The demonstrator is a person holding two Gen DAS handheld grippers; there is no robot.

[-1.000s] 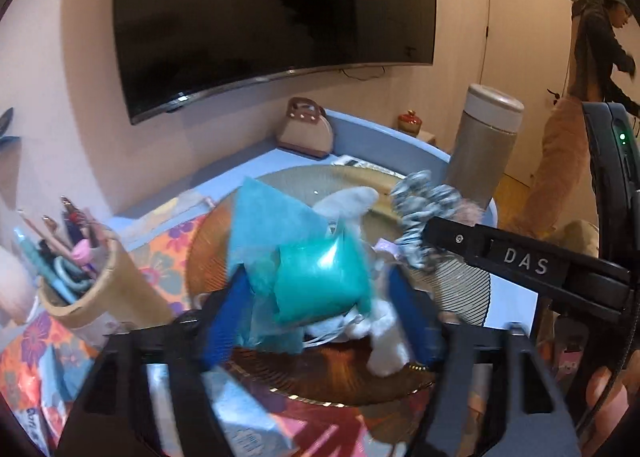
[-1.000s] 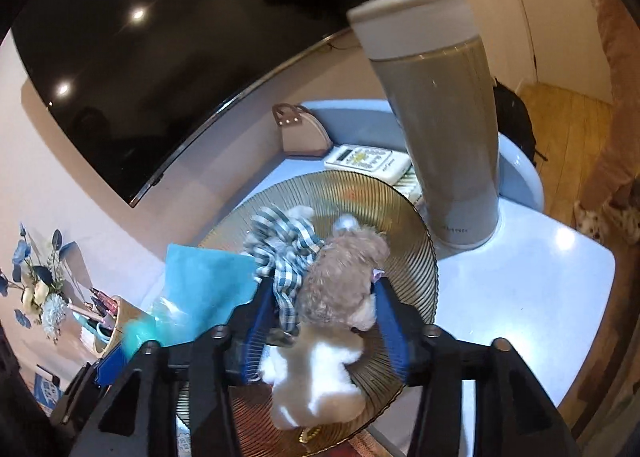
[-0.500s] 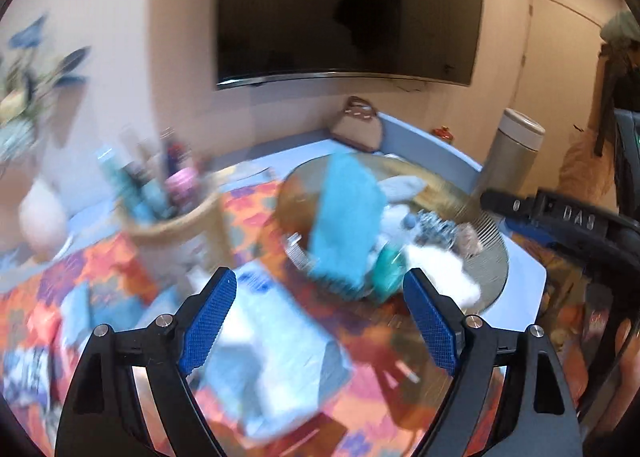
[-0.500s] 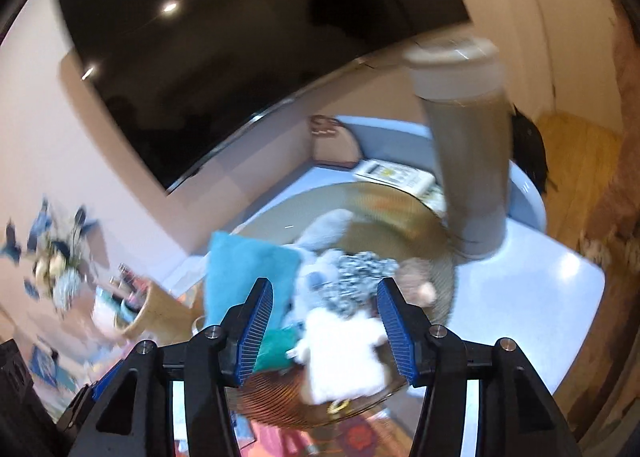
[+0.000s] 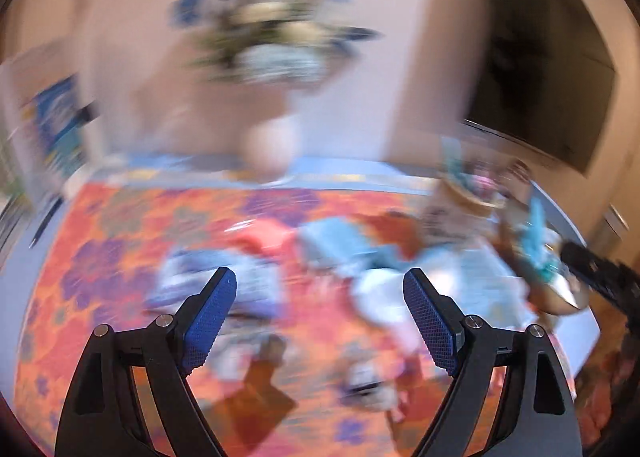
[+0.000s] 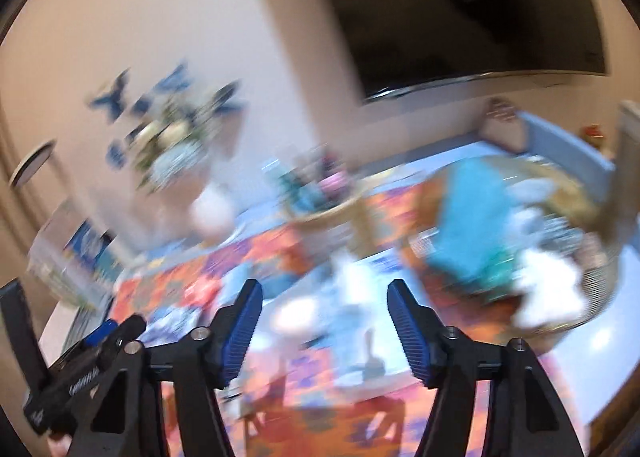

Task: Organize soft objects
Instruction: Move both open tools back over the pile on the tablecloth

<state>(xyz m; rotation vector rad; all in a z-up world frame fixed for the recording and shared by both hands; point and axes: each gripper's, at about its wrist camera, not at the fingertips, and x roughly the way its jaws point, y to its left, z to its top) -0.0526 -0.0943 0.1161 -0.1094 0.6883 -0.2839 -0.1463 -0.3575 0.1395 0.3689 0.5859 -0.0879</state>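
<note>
Both tongs wide and empty above the flowered cloth.

The left gripper (image 5: 319,311) and right gripper (image 6: 325,327) hold nothing. Several soft objects (image 6: 532,257) sit heaped in the wicker tray (image 6: 600,281) at right of frame; blurred pale items (image 5: 216,285) on the cloth (image 5: 100,257) look unsorted. Open room lies lower centre; the table edge (image 6: 616,341) runs close at right.

A blurred orange floral cloth (image 5: 120,257) covers the worktop. A pale vase (image 5: 272,145) of blue and white flowers (image 6: 172,137) stands near the wall. A pen cup (image 6: 328,201) sits beside it. A dark television (image 6: 460,9) hangs above.
</note>
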